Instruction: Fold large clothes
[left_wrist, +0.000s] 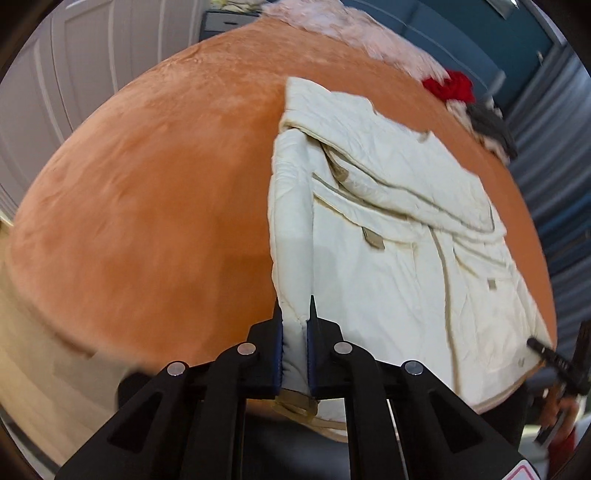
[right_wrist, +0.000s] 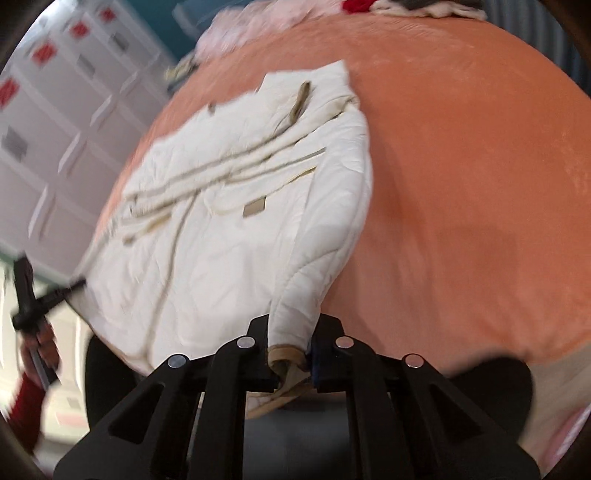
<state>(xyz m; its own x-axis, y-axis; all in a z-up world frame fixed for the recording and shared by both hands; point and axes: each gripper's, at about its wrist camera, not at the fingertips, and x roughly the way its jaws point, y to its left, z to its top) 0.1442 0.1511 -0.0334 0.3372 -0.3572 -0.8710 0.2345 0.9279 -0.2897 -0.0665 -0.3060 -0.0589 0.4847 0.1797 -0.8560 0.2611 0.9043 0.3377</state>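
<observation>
cream jacket (left_wrist: 399, 236) lies spread on the orange blanket (left_wrist: 147, 206), toward its near edge. left gripper (left_wrist: 295, 317) clamped on a padded sleeve end, tan cuff below the pads. right gripper (right_wrist: 291, 343) clamped on the other sleeve end, tan cuff bunched between the pads; view blurred. both sleeves lifted toward the cameras. red and grey clothes (left_wrist: 465, 99) heaped at the far edge.

One cream jacket (left_wrist: 399, 236); one orange bedspread (left_wrist: 155, 206); two grippers, left gripper (left_wrist: 295, 325), right gripper (right_wrist: 291, 343); one red garment (left_wrist: 450, 86).
</observation>
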